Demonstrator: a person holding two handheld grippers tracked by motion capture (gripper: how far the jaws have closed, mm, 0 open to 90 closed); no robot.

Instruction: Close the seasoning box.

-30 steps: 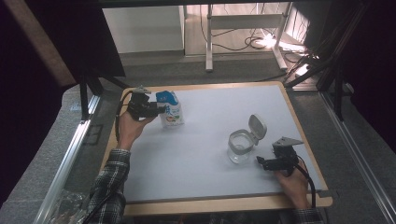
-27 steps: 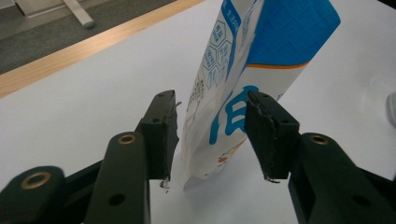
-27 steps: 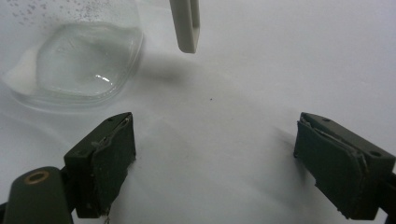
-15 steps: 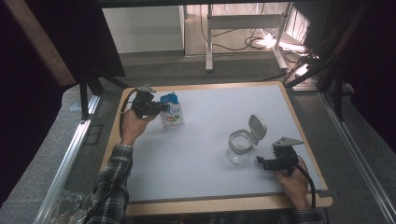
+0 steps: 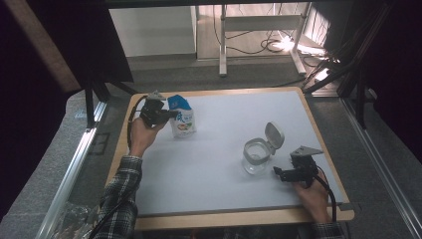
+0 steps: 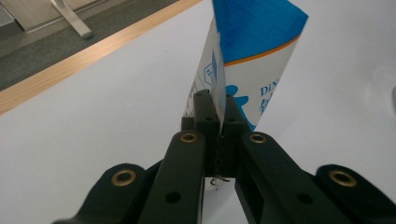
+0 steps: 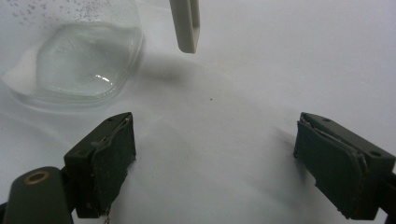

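The left hand-held gripper [image 6: 215, 109] has just closed, pinching the edge of the blue-and-white printed pouch [image 6: 247, 60], holding it upright on the desk [image 5: 219, 164]. The right hand-held gripper [image 7: 215, 163] rests spread beside the clear glass jar [image 7: 79, 60], its hinged lid [image 5: 274, 135] raised, probably to receive contents.

Looks like a lab test bench: wood-edged table [image 5: 318, 124] with a white mat [image 5: 224, 149], aluminium frame rails [image 5: 69, 169] beside it, black curtains [image 5: 30, 99] around, loose cables [image 5: 259, 42] on the floor beyond.
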